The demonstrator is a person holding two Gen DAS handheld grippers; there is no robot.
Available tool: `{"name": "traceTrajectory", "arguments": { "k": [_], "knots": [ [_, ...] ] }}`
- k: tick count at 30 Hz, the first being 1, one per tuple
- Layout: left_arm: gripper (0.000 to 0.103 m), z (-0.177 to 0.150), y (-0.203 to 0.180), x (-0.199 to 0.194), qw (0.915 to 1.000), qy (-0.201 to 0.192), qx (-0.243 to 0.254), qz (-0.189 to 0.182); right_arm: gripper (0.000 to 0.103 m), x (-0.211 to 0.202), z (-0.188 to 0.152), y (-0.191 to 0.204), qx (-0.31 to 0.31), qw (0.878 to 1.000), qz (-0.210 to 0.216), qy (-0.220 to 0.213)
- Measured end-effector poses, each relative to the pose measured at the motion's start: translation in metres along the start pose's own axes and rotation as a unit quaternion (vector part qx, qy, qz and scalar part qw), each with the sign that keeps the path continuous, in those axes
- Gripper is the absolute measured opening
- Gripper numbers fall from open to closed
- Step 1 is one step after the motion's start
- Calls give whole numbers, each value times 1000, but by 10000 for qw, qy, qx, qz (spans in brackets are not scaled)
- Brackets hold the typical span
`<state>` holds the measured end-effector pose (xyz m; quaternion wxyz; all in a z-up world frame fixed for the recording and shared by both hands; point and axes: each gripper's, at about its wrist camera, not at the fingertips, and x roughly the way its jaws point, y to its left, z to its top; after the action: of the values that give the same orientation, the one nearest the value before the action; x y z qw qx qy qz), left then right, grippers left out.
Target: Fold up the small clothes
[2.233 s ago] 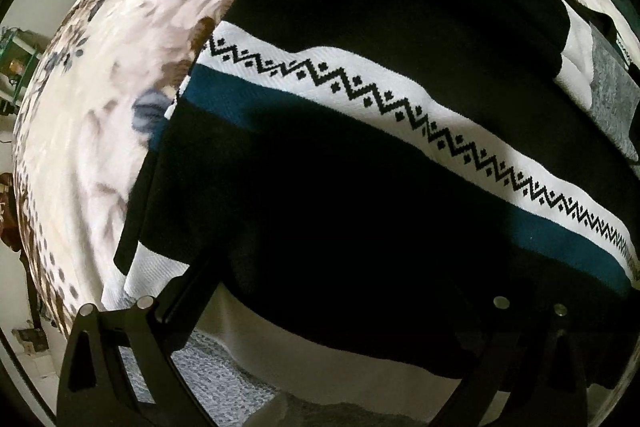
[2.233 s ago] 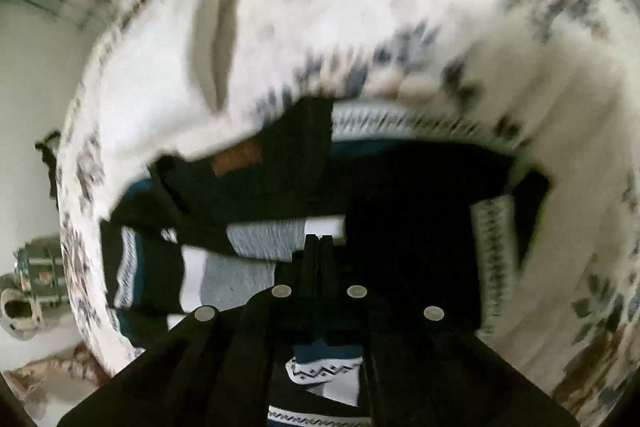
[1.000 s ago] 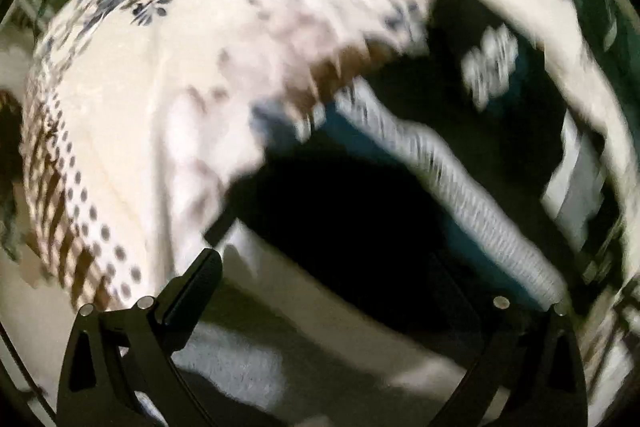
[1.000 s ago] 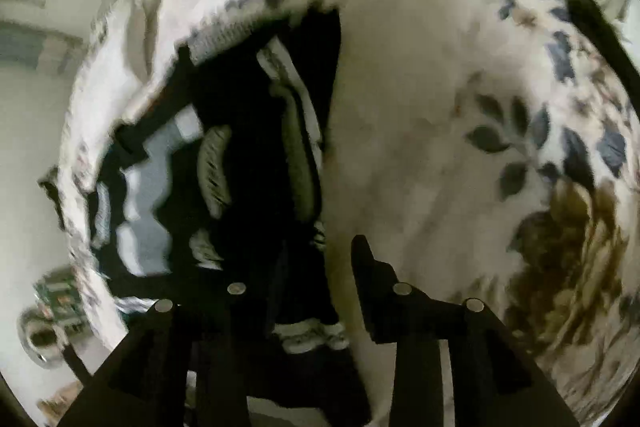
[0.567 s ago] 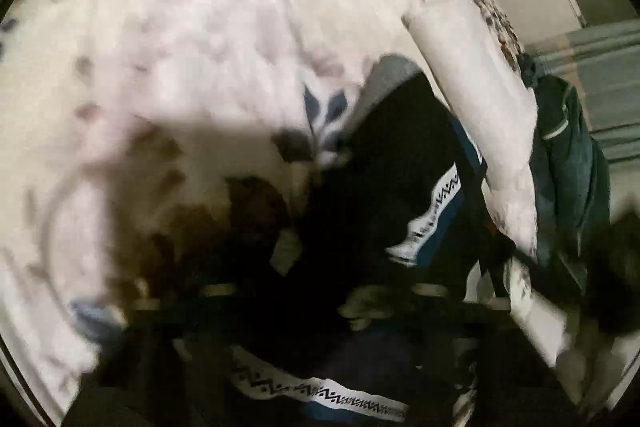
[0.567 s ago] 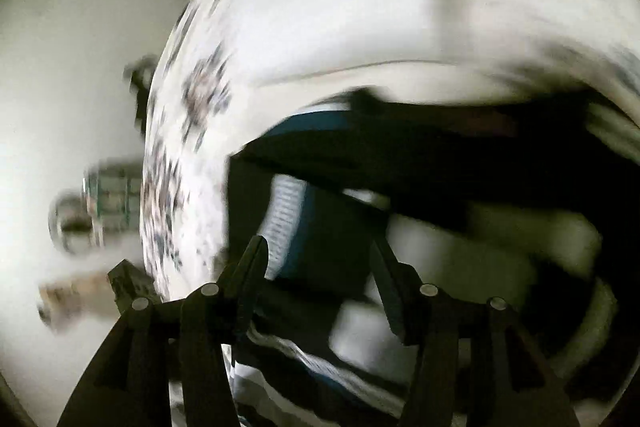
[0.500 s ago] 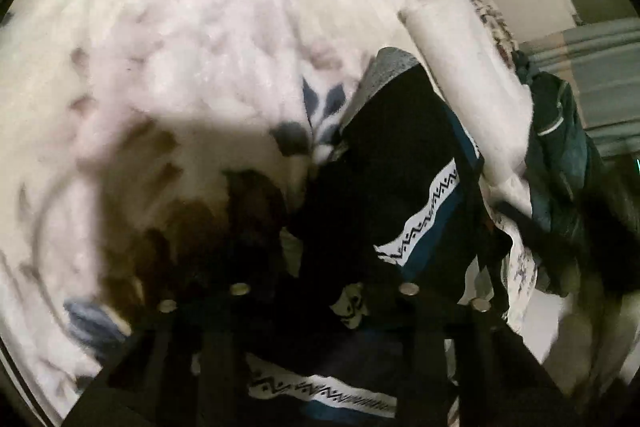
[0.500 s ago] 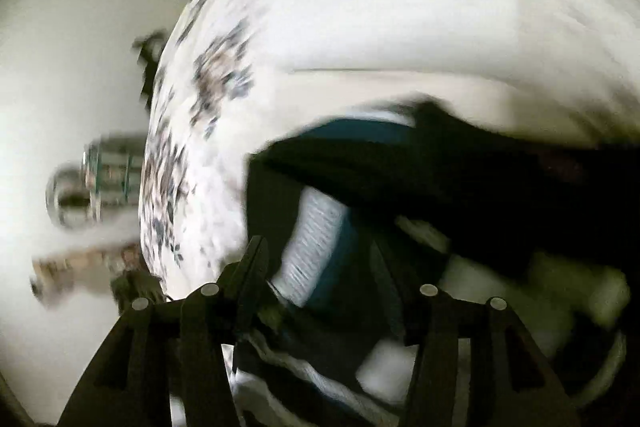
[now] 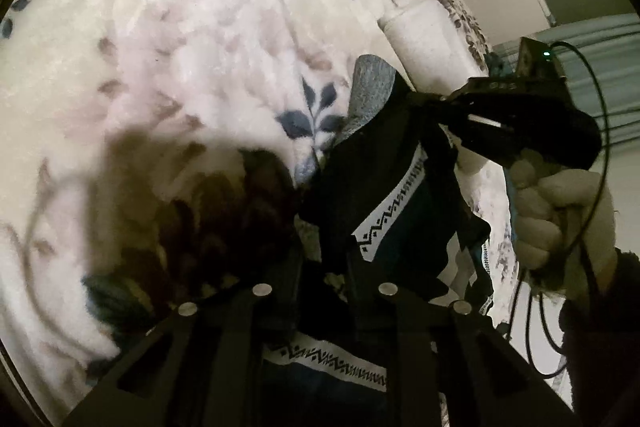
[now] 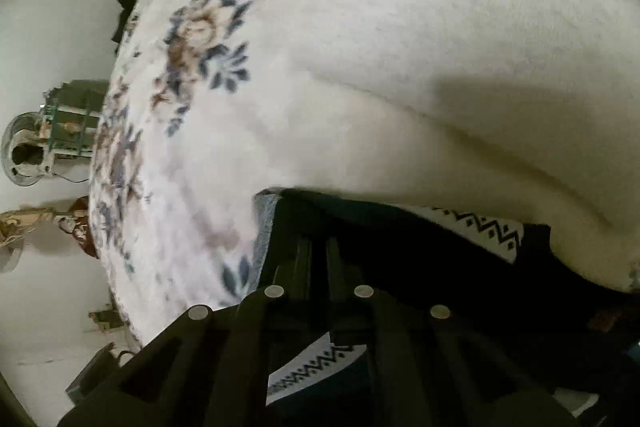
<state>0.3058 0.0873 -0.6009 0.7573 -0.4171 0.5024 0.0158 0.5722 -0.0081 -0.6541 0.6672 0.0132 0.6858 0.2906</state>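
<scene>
A black knitted sweater point(image 9: 384, 187) with white zigzag bands and teal stripes is lifted off a white floral blanket point(image 9: 180, 67). My left gripper point(image 9: 324, 255) is shut on the sweater's near edge. My right gripper point(image 10: 318, 251) is shut on another edge of the sweater point(image 10: 400, 247); it also shows in the left wrist view point(image 9: 436, 101), held by a hand, pinching the far top of the garment. The sweater hangs stretched between the two grippers.
The blanket point(image 10: 360, 67) covers a bed. A white pillow point(image 9: 424, 39) lies at the far side. A green shelf unit point(image 10: 72, 119) and a fan point(image 10: 24, 155) stand by the wall beyond the bed's edge.
Both grippers were open a second ago. They have since closed on the sweater's edges and lifted it off the blanket.
</scene>
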Motion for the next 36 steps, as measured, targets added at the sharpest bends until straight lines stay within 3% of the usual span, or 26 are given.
{"name": "traceTrajectory", "arguments": {
  "k": [3, 7, 9, 11, 12, 15, 17, 18, 22, 26, 30, 32, 33, 35, 36],
  "knots": [
    [16, -3, 7, -4, 9999, 103, -36, -25, 5, 5, 0, -1, 92, 10000, -34, -14],
    [16, -7, 33, -20, 9989, 300, -222, 274, 7, -4, 3, -18, 389, 9982, 432, 120],
    [16, -4, 36, -31, 9980, 274, -301, 488, 26, -18, -4, -30, 658, 9949, 746, 145],
    [17, 2, 29, -32, 9955, 374, -35, 875, 46, -55, -25, -51, 1010, 9904, 920, -229],
    [17, 6, 21, -28, 9919, 439, 228, 1174, 48, -75, -39, -65, 1218, 9867, 1001, -384],
    [45, 13, -12, -21, 9744, 236, 1345, 1784, 54, -140, -102, -124, 2073, 9717, 723, -873],
    [79, 17, -31, -18, 9708, 64, 1671, 1721, 60, -180, -158, -173, 2748, 9540, 368, -1141],
    [85, 18, -44, -16, 9694, -36, 1823, 1645, 62, -194, -183, -194, 3060, 9442, 171, -1206],
    [89, 13, -80, -3, 9609, -241, 2324, 1486, 62, -217, -267, -284, 4110, 9023, -185, -1286],
    [89, -5, -108, 5, 9545, -223, 2518, 1581, 62, -197, -287, -344, 4291, 8910, 86, -1480],
    [89, -45, -123, 6, 9404, -230, 2777, 1951, 62, -153, -268, -377, 4164, 8928, 817, -1513],
    [89, -68, -126, 8, 9330, -168, 2845, 2196, 57, -128, -251, -376, 3960, 9001, 1332, -1236],
    [89, -82, -126, 8, 9307, -151, 2828, 2316, 6, -124, -245, -370, 3748, 9072, 1406, -1296],
    [89, -108, -127, 5, 9296, -133, 2721, 2484, 9, -130, -235, -352, 3236, 9311, 960, -1380],
    [89, -123, -127, 3, 9299, -119, 2628, 2572, 8, -137, -235, -351, 3202, 9323, 818, -1470]
  ]
}}
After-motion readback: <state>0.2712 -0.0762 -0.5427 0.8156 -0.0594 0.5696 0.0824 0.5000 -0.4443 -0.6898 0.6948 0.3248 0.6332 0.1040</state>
